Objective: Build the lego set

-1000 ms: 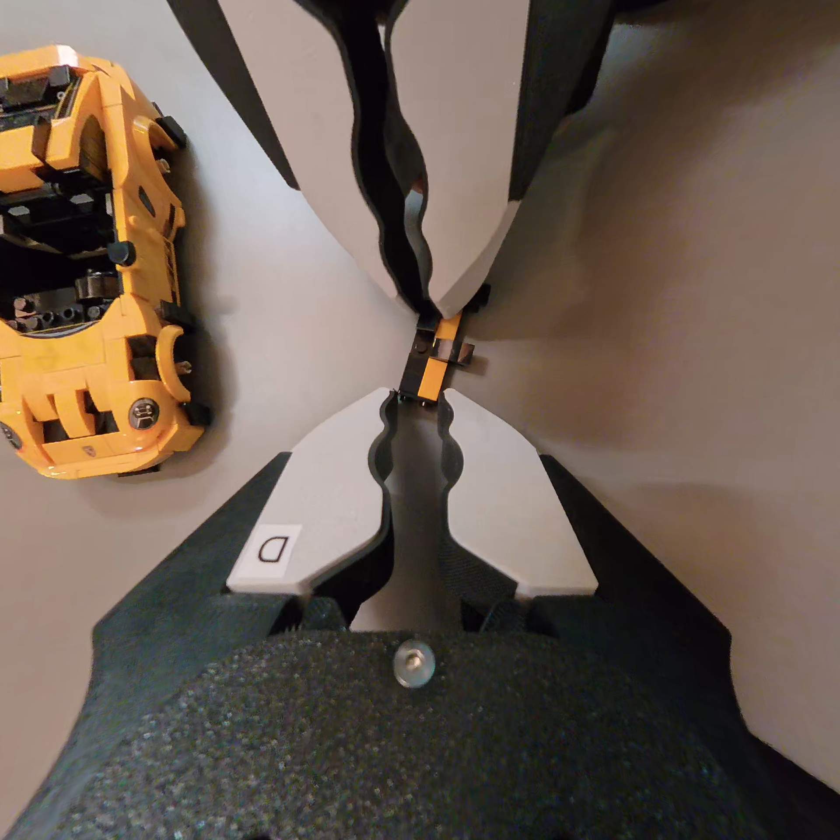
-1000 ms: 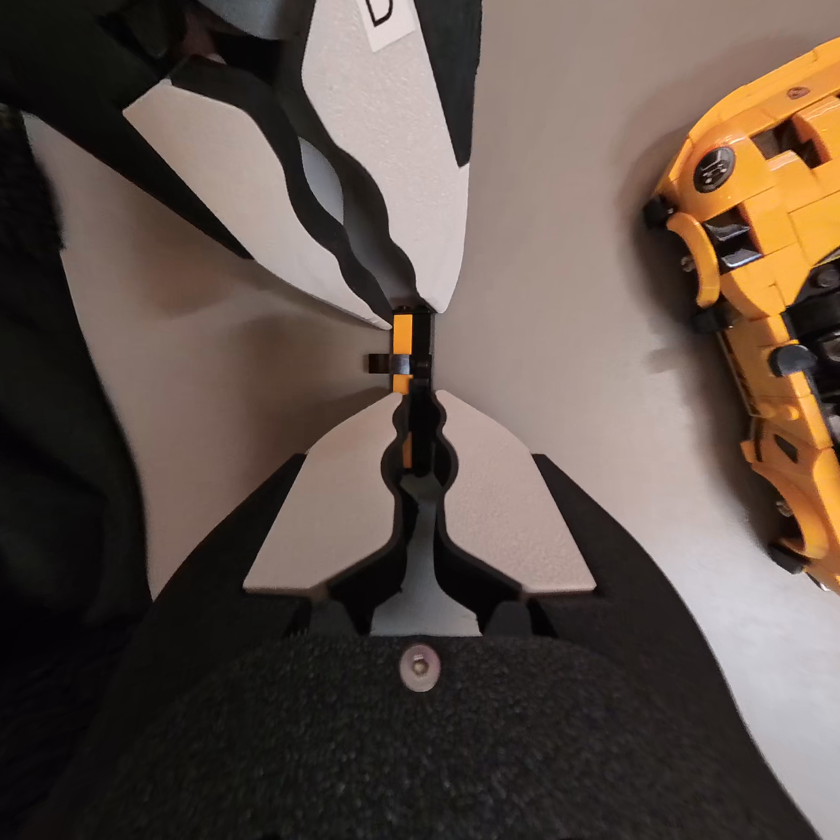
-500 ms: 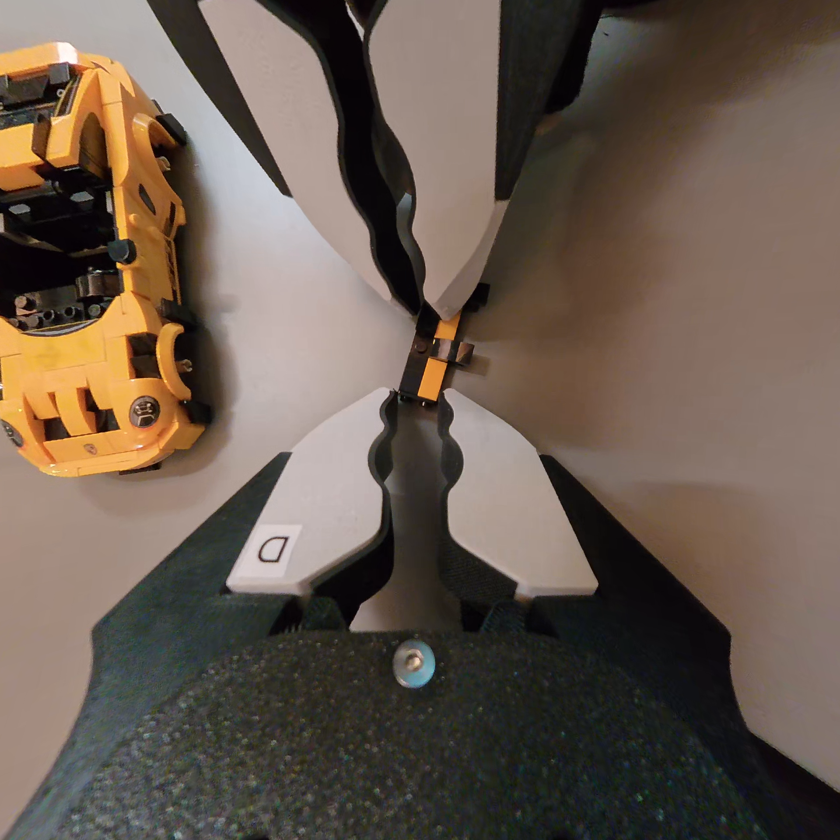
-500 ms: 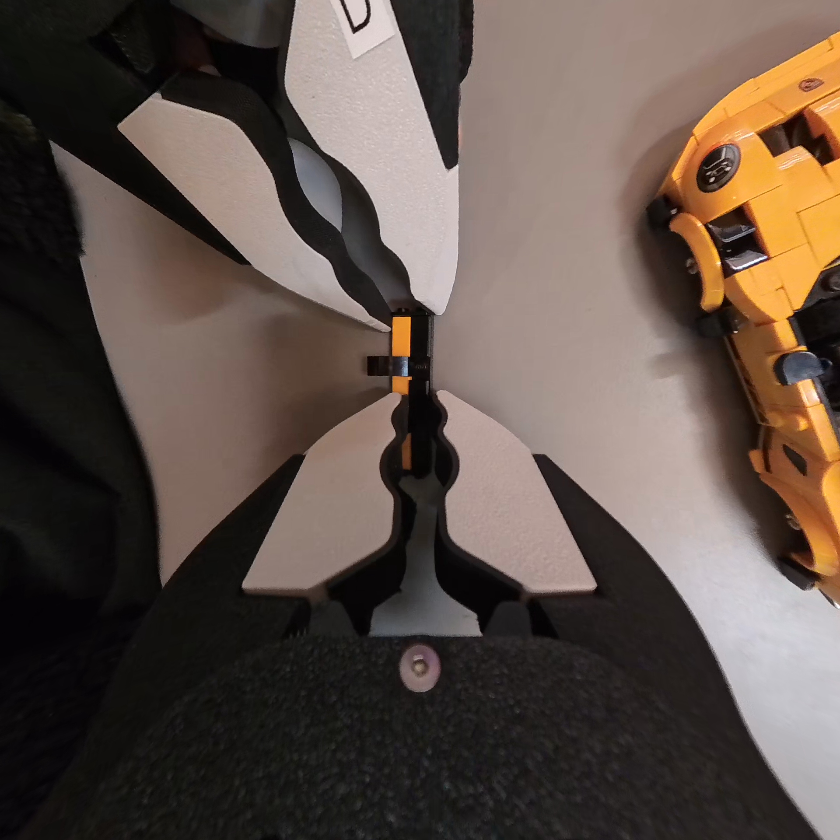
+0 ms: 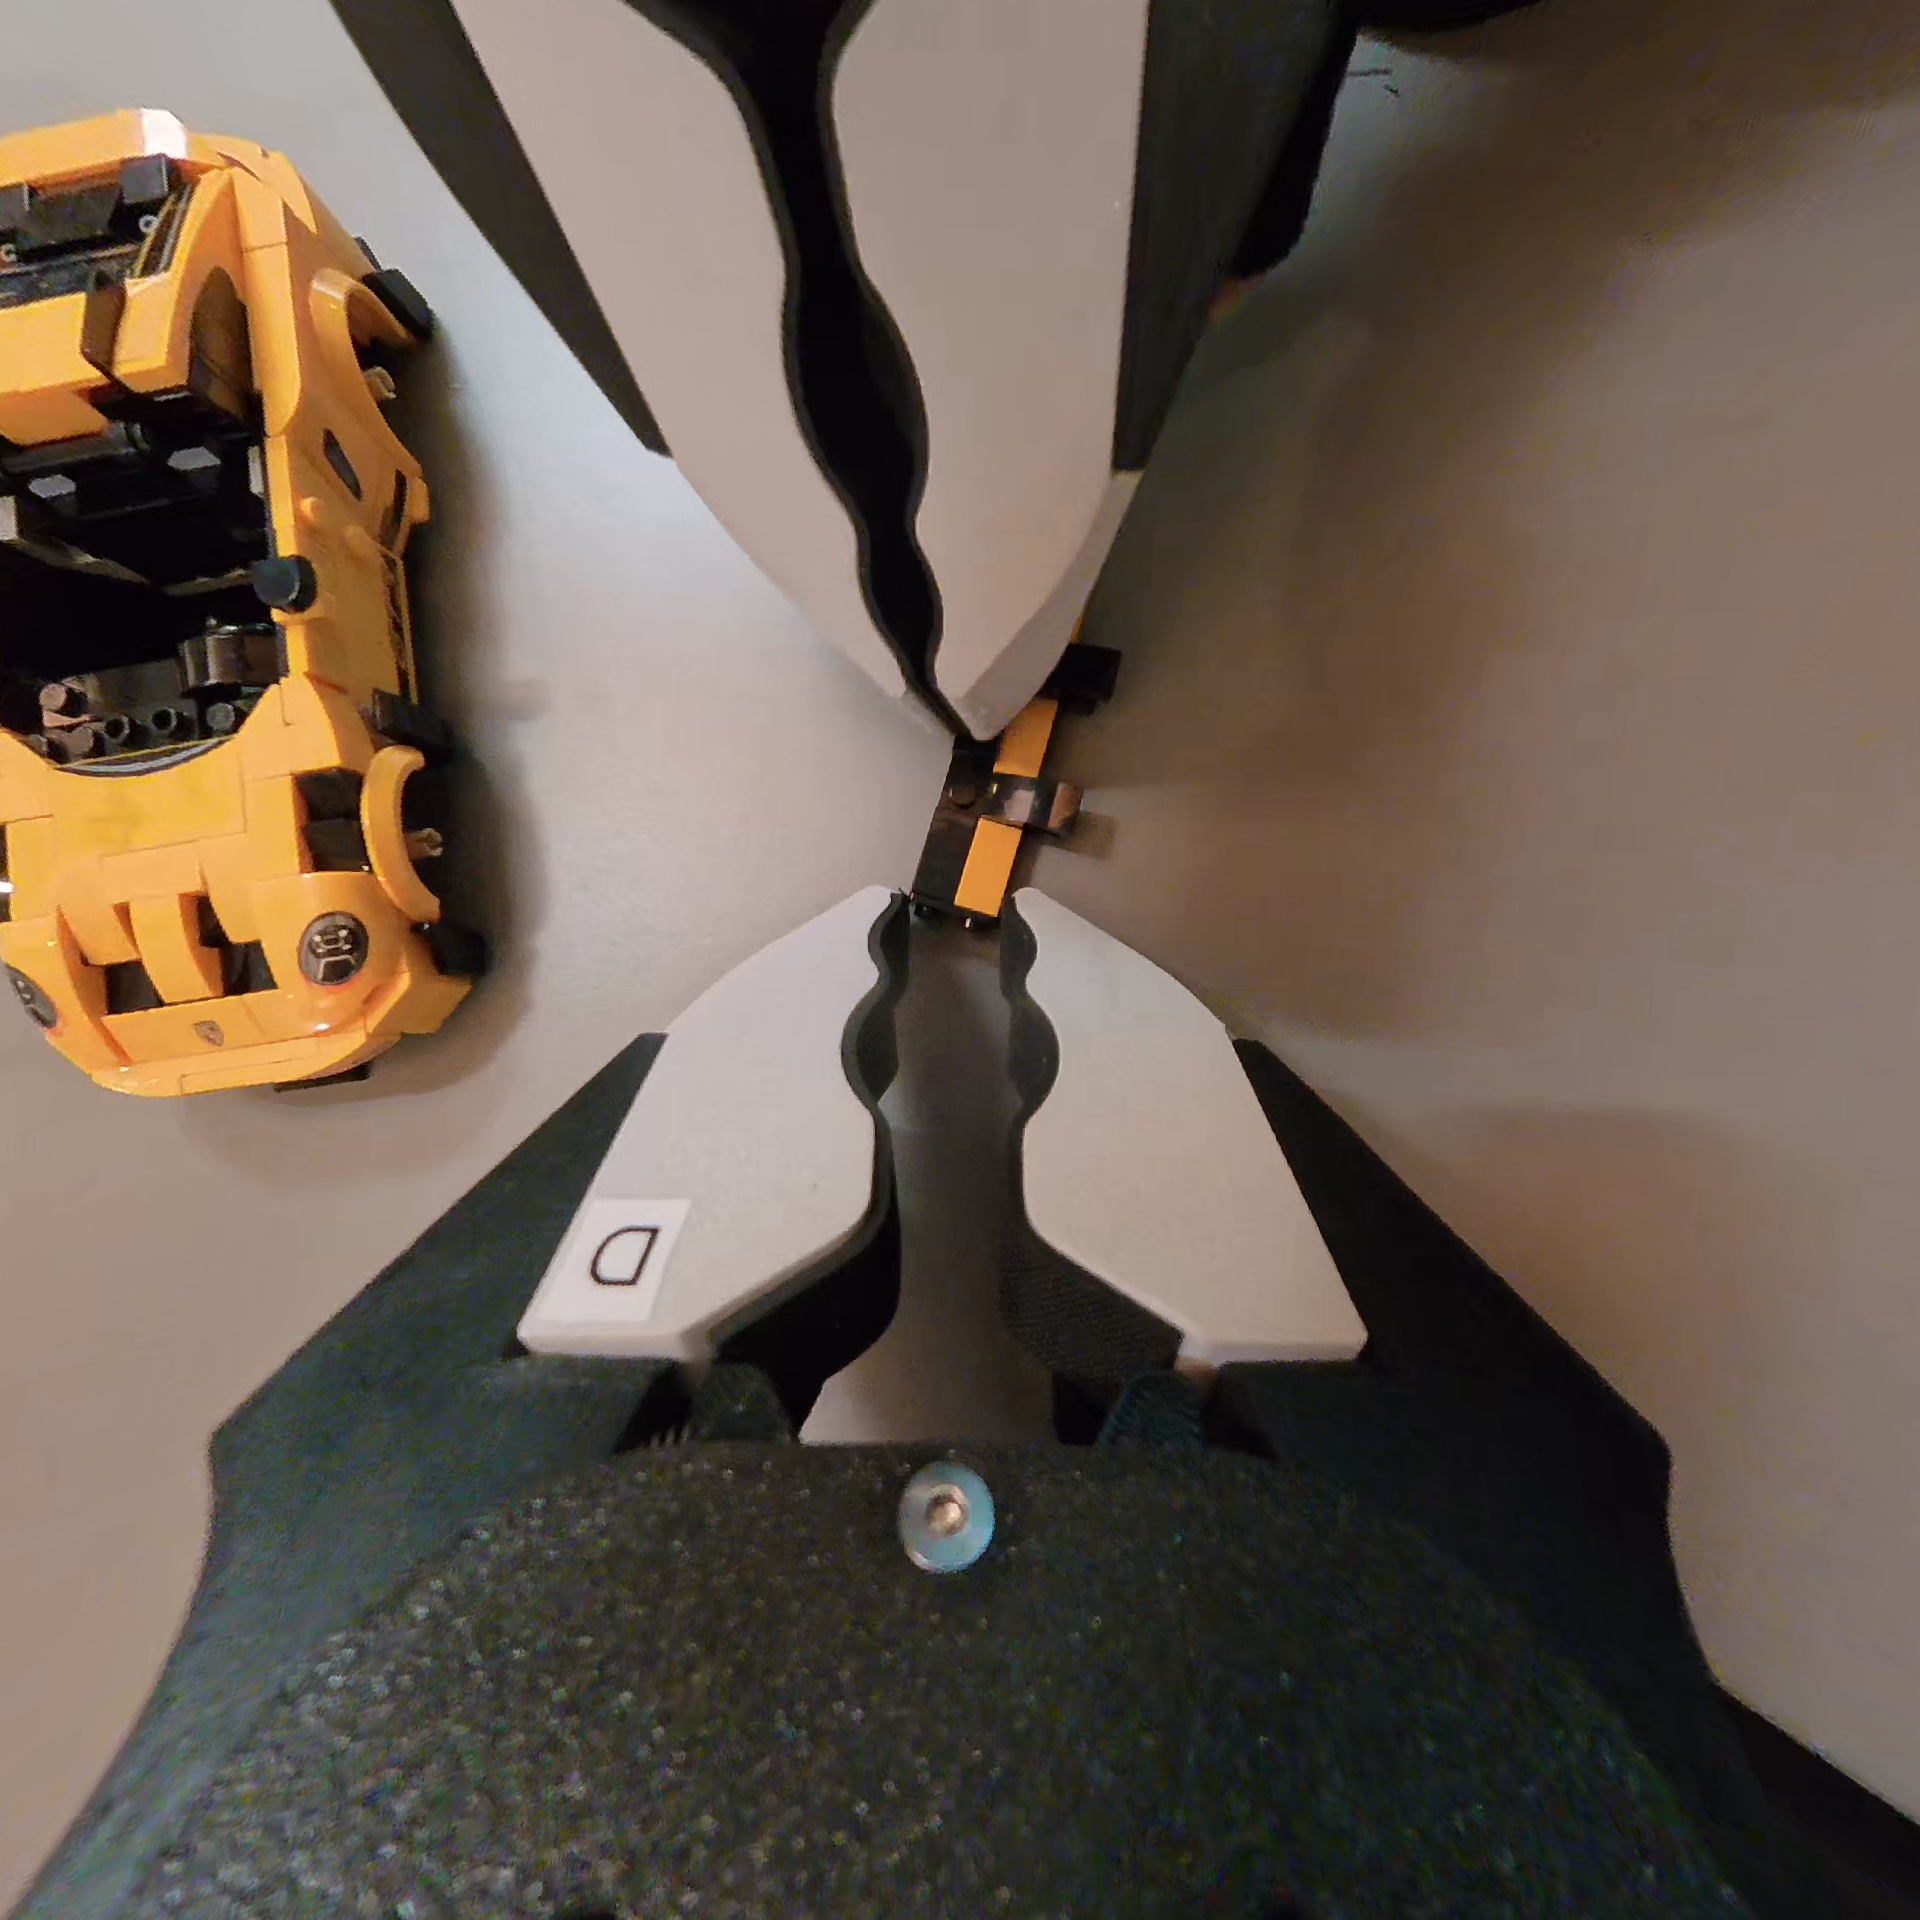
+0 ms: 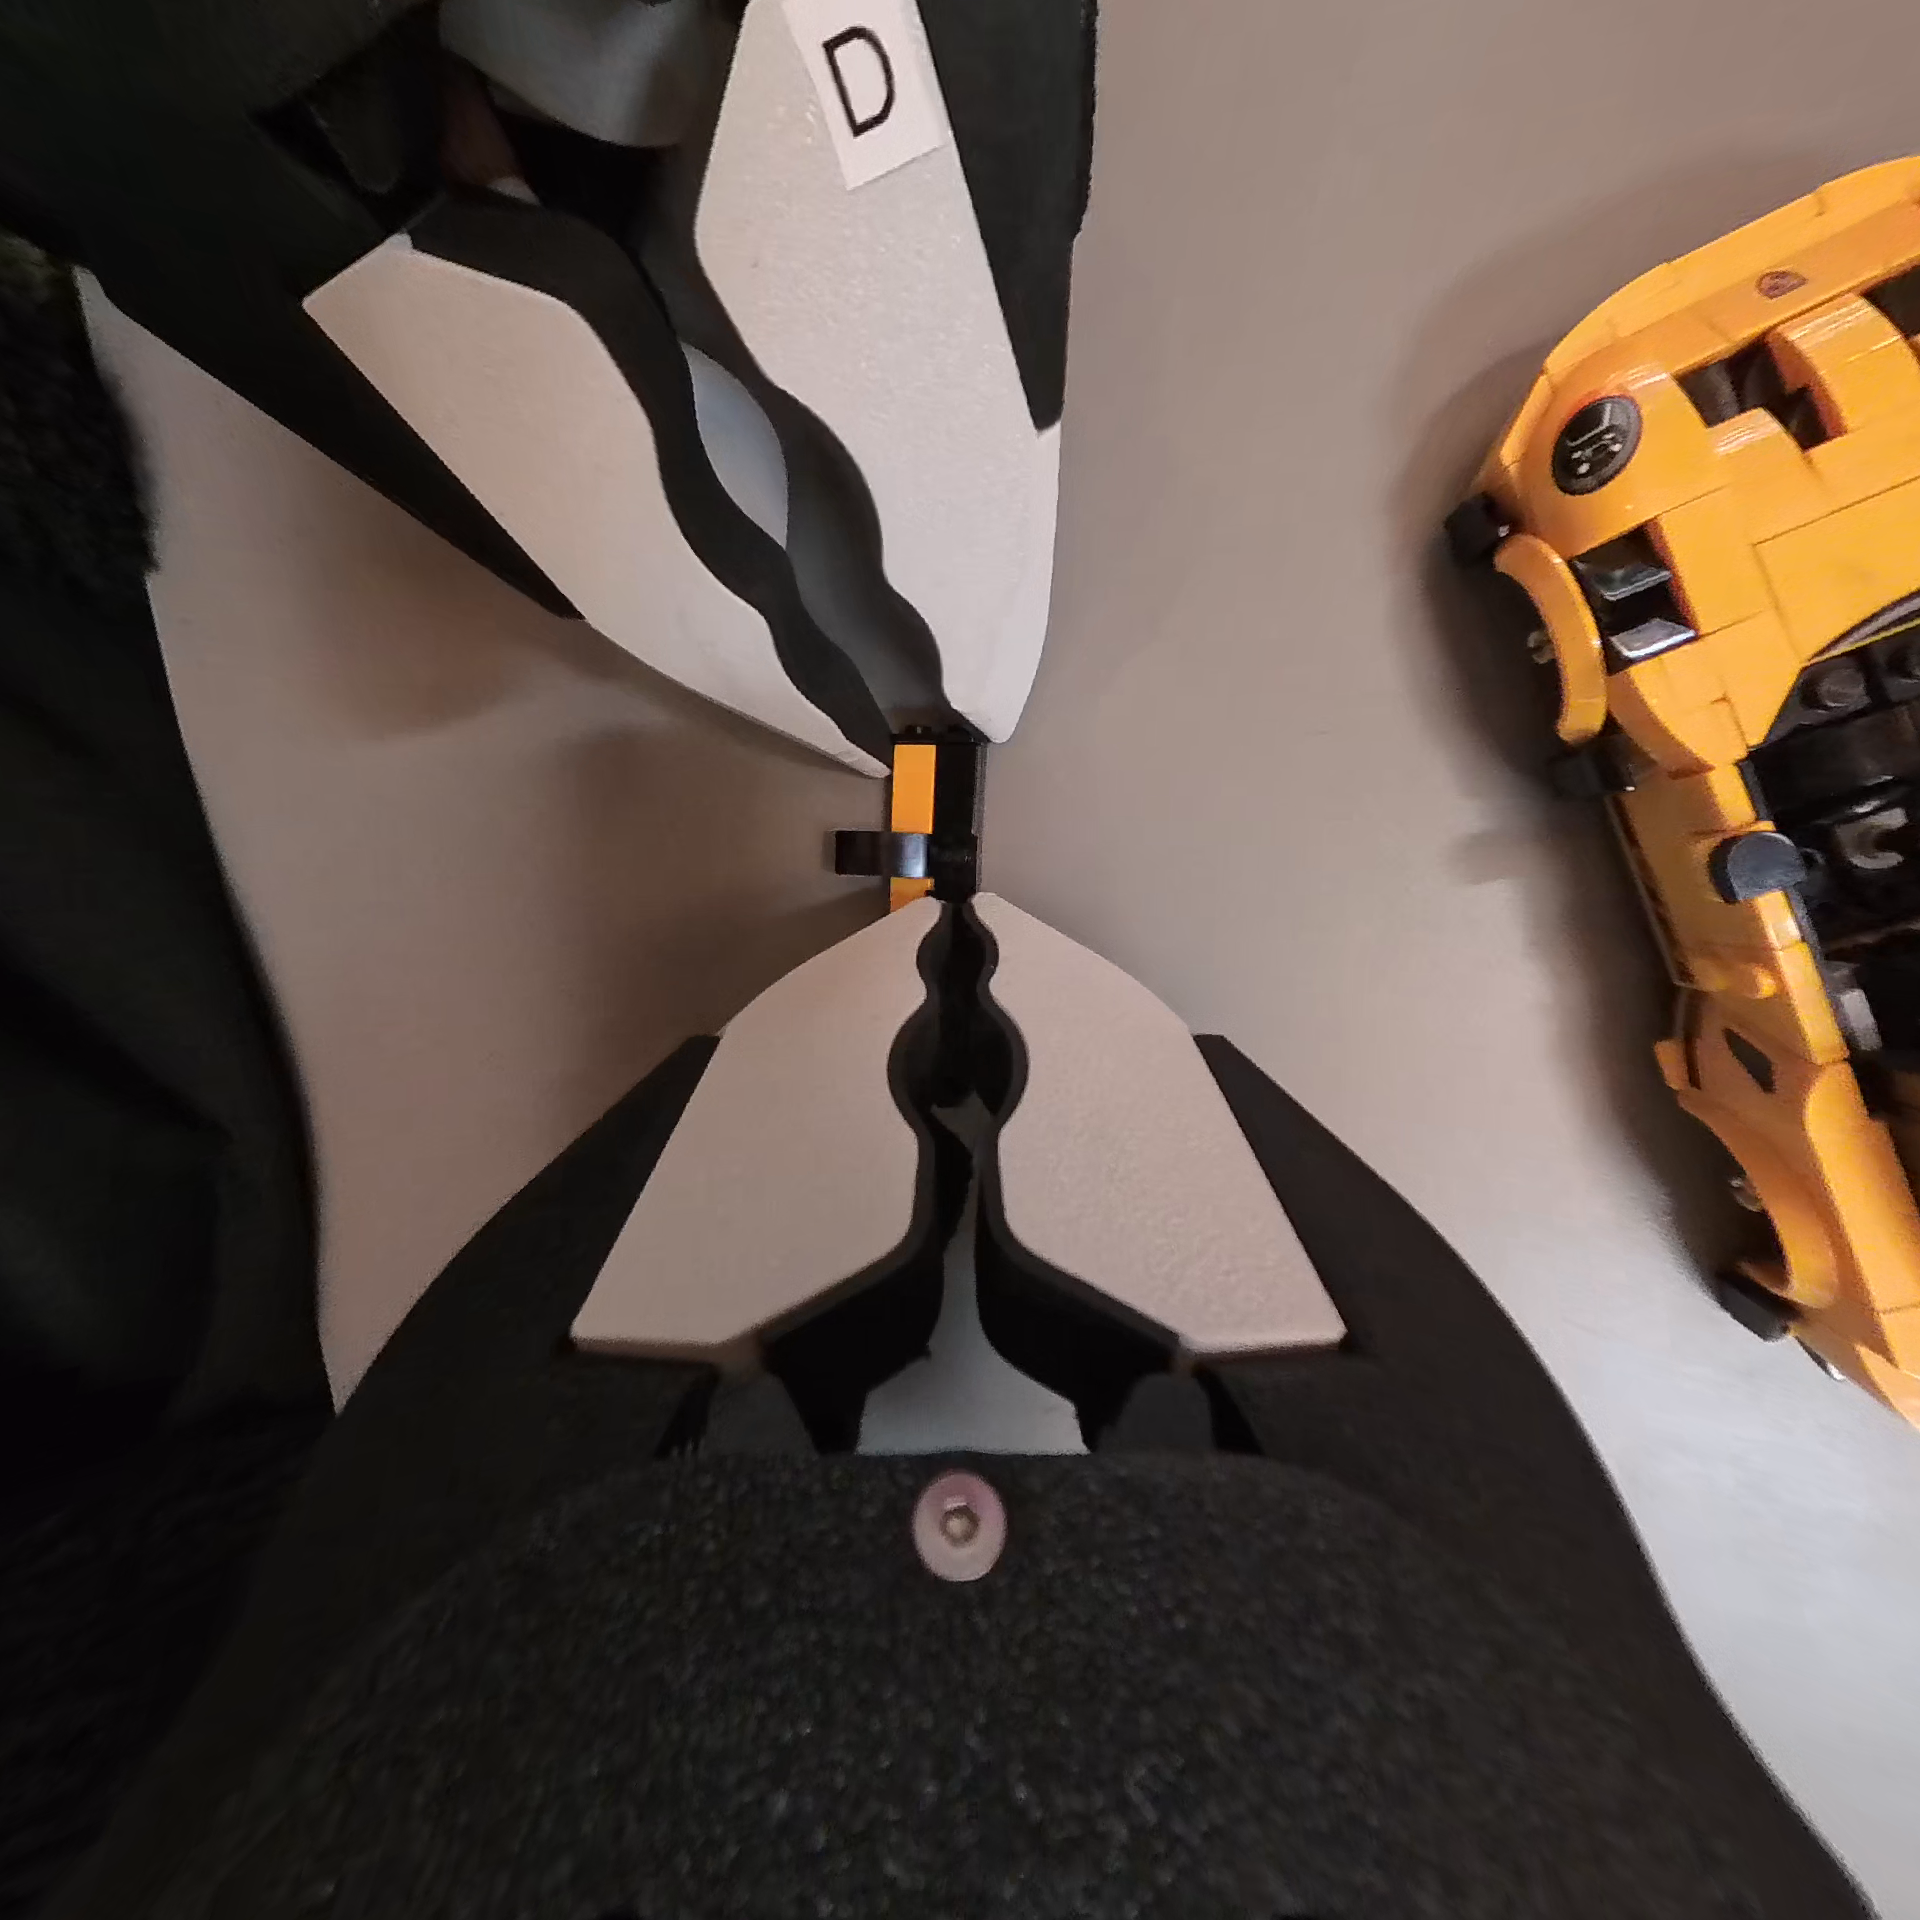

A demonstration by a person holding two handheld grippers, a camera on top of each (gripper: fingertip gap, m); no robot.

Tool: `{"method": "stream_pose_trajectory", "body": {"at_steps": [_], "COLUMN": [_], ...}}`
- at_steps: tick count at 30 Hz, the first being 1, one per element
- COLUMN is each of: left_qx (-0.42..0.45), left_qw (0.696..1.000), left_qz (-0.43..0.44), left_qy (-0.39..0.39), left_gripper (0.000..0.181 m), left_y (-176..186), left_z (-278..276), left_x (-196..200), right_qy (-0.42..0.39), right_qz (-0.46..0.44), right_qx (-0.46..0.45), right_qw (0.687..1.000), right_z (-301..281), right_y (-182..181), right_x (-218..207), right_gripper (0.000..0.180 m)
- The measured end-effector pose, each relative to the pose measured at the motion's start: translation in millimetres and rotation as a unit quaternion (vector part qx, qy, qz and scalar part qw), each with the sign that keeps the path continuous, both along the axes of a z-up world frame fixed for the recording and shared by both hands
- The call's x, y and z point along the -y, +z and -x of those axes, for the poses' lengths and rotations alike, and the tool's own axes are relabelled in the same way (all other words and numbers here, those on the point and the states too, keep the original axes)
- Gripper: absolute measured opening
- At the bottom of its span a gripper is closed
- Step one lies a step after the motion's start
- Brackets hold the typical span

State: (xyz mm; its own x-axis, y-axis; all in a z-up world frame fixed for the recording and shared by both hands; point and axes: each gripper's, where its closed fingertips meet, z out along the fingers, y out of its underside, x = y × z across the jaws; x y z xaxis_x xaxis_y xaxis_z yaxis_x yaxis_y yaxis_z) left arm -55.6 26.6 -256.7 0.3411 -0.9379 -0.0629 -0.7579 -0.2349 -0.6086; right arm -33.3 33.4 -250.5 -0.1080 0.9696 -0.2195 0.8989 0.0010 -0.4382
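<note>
Two claws meet tip to tip over a plain grey counter (image 5: 1558, 727), with a small orange and black brick piece (image 5: 987, 831) stretched between them. In the left wrist view, the left claw (image 5: 954, 906) has its fingers a little apart, and their tips touch the near end of the piece on either side; whether they truly pinch it cannot be told from the pictures. The right claw (image 5: 961, 717) comes down from the top of that view with its fingers pressed nearly together, clenched on the far end of the piece. In the right wrist view, the right claw (image 6: 951, 906) shows the same: its wavy inner pads almost meet and the dark end of the brick piece (image 6: 930, 810) runs in between them. A short black tab sticks out sideways from the middle of the piece. The left claw (image 6: 935, 738) reaches in from the top of this view and bears a white sticker with a letter on one finger. The orange toy car (image 5: 208, 623), partly built with its black insides open, lies well apart from the claws toward the counter's side; in the right wrist view the car (image 6: 1714, 727) sits at the right edge.
</note>
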Motion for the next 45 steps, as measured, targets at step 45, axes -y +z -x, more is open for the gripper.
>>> {"method": "stream_pose_trajectory", "body": {"at_steps": [45], "left_qx": [0.004], "left_qw": [1.0], "left_qz": [0.001], "left_qy": [-0.003], "left_gripper": [0.016], "left_y": [-0.3], "left_z": [-0.2], "left_x": [-0.1], "right_qy": [-0.095], "right_qz": [0.062], "right_qx": [0.032], "right_qw": [0.993], "right_z": [-1.0], "right_y": [-0.4], "right_x": [4.3], "right_gripper": [0.0]}}
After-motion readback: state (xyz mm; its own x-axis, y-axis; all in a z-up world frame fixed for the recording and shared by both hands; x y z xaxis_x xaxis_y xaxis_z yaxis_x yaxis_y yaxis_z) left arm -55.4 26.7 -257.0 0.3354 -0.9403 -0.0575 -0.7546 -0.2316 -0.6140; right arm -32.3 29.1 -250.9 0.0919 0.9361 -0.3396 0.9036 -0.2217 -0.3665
